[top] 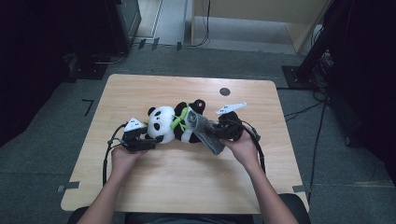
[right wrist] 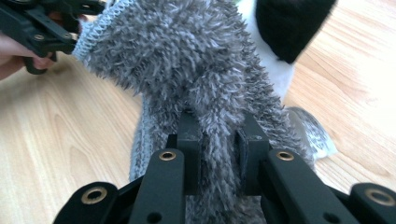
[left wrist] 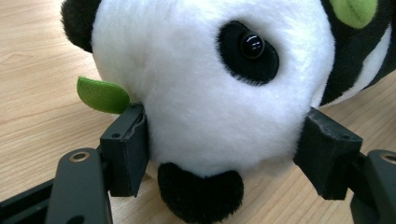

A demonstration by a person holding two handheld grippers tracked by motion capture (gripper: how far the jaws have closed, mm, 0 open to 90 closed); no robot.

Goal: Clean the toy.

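Scene: a person seated at a wooden table (top: 187, 177) works a plush panda (top: 173, 122) with two hand-held grippers, apparently dressing it in a fuzzy grey sock (top: 205, 133).
Panda: it lies on its side near the middle of the table, head to the left, legs to the right, a green scarf (top: 179, 119) round its neck.
Progress: the sock covers part of the toy's right-hand end, its knitted cuff drawn up toward the body; by the look of it the pulling-on is under way but unfinished, with much of the sock hanging loose toward the near edge.
Left to do: judging from the slack cloth, the sock must yet be drawn further along and smoothed.
Left gripper (left wrist: 224, 158): its jaws stand fairly wide, one pad on each side of the white head, pressing into the plush and steadying it.
Right gripper (right wrist: 219, 154): its jaws are nearly together, pinching a fold of the grey sock between them.
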